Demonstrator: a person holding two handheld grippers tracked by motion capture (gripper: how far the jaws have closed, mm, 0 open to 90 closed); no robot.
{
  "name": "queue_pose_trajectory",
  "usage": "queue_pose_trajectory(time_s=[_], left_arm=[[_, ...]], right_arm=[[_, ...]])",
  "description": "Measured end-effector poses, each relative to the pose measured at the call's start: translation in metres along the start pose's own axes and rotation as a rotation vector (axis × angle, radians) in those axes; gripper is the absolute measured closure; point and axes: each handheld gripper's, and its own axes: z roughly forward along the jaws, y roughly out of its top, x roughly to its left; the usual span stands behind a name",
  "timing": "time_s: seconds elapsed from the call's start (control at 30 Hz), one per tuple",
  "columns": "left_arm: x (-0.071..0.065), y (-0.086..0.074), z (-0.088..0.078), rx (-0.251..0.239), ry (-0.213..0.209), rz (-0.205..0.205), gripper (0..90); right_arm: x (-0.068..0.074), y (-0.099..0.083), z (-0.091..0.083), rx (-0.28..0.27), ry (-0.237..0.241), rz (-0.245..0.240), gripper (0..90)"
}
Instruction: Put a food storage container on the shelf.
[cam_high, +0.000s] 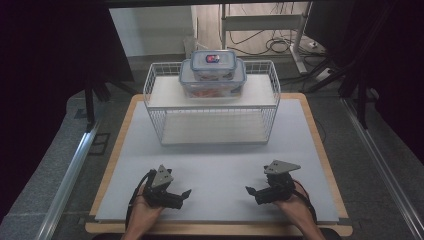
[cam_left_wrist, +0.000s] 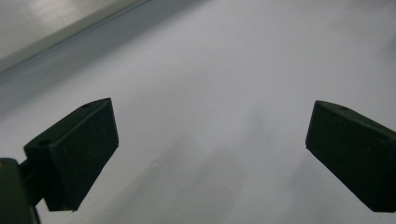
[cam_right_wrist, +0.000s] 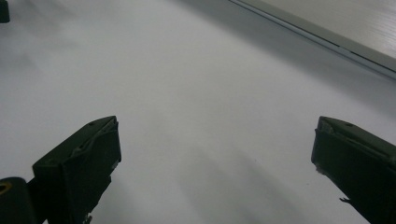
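Dark curtains, grey floor

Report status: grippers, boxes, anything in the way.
Left gripper and right gripper open, empty, low over the table. Small box stacked on big box, atop the wire rack. Path to the rack clear.

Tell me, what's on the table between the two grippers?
Nothing. In the high view, the left gripper and right gripper face each other, jaws apart, with a bare stretch of the white table between them.

White table; wire rack standing on it (far side)
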Motion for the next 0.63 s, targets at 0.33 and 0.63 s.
queue_pose_trajectory(time_s=[0.33, 0.63], left_arm=[[-0.002, -0.002, 0.009, 0.054, -0.011, 0.007, 2.4], [-0.003, -0.002, 0.013, 0.072, -0.010, 0.007, 2.4]], right_arm=[[-0.010, -0.008, 0.009, 0.046, 0.016, 0.051, 1.2], [-0.008, -0.009, 0.014, 0.080, 0.012, 0.040, 1.2]])
